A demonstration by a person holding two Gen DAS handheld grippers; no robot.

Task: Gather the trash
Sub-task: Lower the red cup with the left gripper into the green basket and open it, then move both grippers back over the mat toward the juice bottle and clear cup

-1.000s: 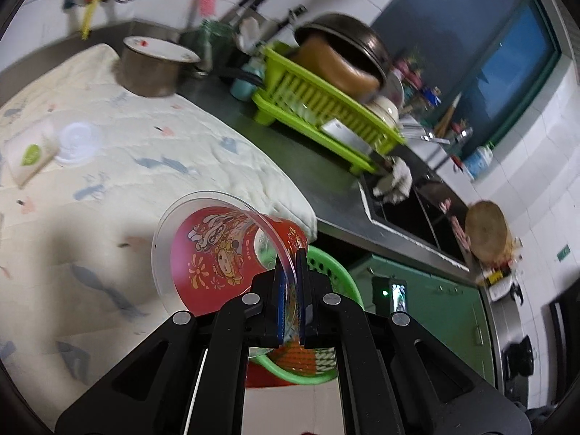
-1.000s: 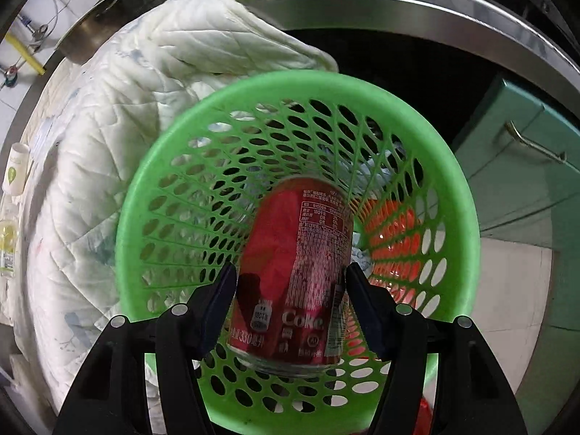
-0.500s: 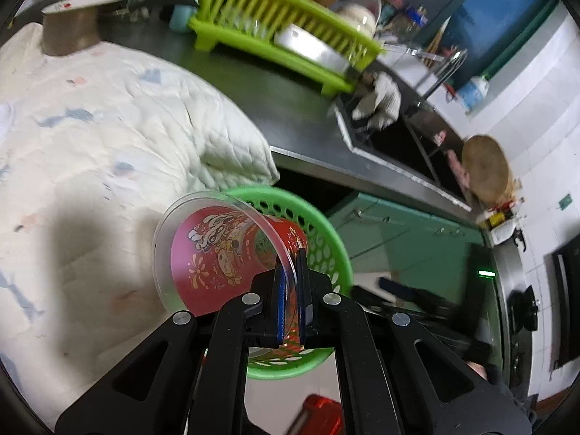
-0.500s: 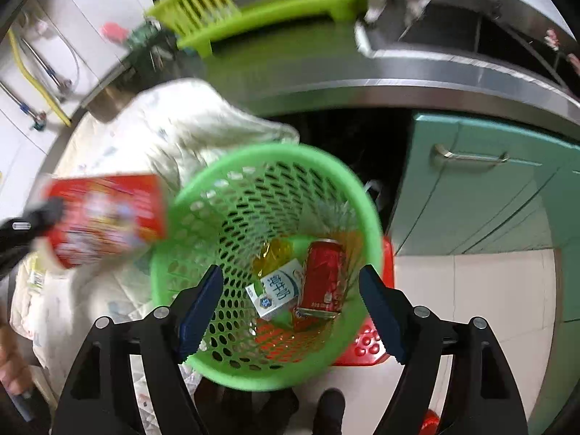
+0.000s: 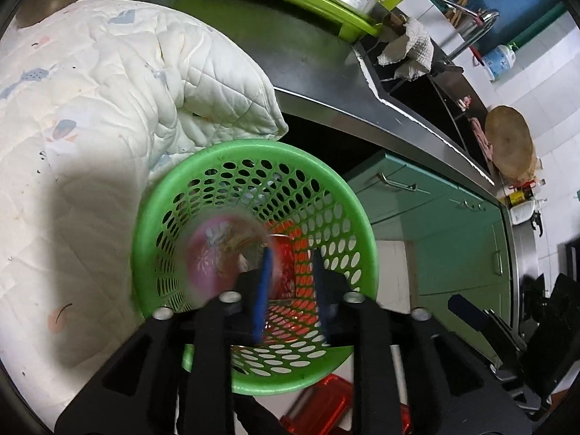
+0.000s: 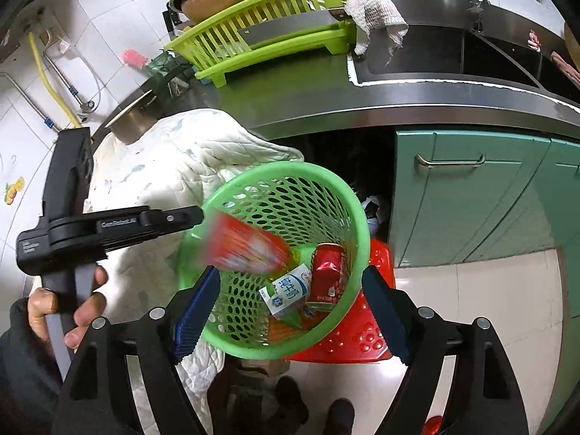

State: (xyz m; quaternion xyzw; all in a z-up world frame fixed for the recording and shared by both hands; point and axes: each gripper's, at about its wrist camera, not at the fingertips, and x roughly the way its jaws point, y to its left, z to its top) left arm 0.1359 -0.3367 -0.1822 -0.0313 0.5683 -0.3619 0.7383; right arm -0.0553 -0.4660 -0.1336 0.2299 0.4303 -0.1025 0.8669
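A green perforated basket [image 5: 253, 146] [image 6: 290, 170] stands below the counter edge. My left gripper [image 5: 291, 257] hangs over its mouth with its jaws opening. A red printed plastic cup [image 5: 217, 257] is blurred just left of the blue pads, free of them and dropping into the basket. In the right wrist view the same cup [image 6: 246, 246] is a red streak under the tip of the left gripper [image 6: 195, 215]. My right gripper [image 6: 290, 279] stands open above the basket with nothing between its fingers. A red cola can [image 6: 328, 272] and a milk carton [image 6: 288, 291] lie in the basket's bottom.
The basket rests on a red plastic stool [image 6: 362, 340]. A white quilted cloth [image 5: 108, 108] covers the counter and hangs beside the basket. A green dish rack [image 6: 261, 36], a sink [image 6: 453, 58] and teal cabinet doors [image 6: 471, 199] lie behind. A hand [image 6: 72, 308] holds the left gripper's handle.
The left gripper came down over the basket, its jaws parted and the cup slipped out. The right gripper let go of the can, which fell into the basket, and rose.
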